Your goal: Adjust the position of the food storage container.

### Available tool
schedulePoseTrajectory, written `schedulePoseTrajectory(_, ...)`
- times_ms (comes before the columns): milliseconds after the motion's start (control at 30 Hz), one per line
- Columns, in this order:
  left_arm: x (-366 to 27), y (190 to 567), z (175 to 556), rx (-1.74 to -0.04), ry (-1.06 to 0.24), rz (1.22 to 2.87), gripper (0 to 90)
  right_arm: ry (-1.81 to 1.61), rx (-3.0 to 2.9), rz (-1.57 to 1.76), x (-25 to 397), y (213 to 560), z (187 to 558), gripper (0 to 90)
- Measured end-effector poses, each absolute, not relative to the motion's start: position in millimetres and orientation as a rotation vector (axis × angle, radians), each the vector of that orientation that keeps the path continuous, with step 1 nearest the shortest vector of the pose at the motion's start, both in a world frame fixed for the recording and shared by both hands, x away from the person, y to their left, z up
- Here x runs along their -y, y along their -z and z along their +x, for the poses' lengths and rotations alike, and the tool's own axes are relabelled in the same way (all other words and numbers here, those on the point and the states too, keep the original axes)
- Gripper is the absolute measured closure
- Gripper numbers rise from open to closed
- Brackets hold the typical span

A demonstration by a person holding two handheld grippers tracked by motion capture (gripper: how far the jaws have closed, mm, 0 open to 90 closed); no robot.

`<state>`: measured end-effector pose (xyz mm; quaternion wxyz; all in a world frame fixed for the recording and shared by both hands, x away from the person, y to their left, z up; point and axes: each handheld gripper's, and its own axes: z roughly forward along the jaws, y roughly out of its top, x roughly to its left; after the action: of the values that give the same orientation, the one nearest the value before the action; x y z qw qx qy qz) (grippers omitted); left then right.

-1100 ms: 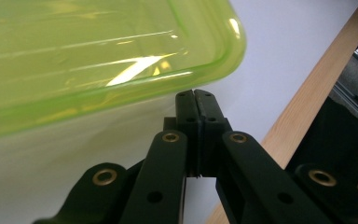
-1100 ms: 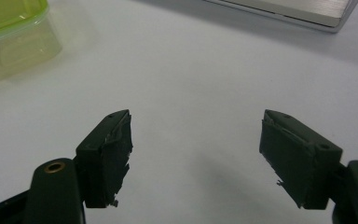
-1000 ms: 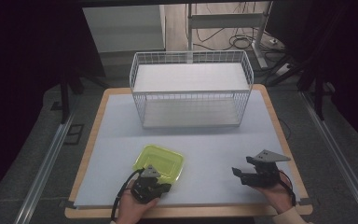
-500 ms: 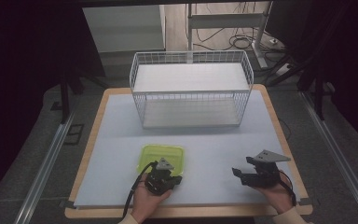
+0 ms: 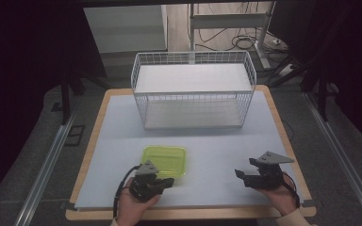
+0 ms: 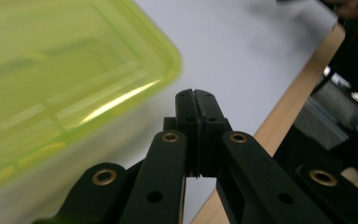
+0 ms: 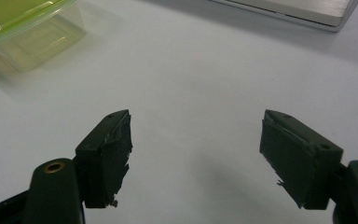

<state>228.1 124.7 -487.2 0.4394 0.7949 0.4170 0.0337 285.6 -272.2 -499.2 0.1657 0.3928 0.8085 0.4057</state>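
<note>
My left gripper (image 5: 167, 181) has its jaws pressed together on nothing, just right of the green-lidded container (image 5: 164, 161) on the near table (image 5: 217, 150). My right gripper (image 5: 239, 175) waits spread wide. The container looks light, slick plastic; I'd grip its lid rim.

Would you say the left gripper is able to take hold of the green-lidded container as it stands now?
Probably not yet: the left gripper sits right beside the green-lidded container with nothing between them, but its jaws are shut, so it would have to open first.
</note>
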Motion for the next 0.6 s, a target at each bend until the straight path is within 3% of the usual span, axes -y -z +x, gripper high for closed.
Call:
schedulePoseTrajectory(233,-182.7,478.8,241.6,-1.166,-0.168,1.869,90.0,-1.147,-2.304,1.119,272.4,499.9,286.4,25.2)
schedulePoseTrajectory(600,-230.1,500.9,263.6,-1.328,-0.180,1.810,90.0,-1.137,-2.307,1.121,271.7,501.1,286.9,25.2)
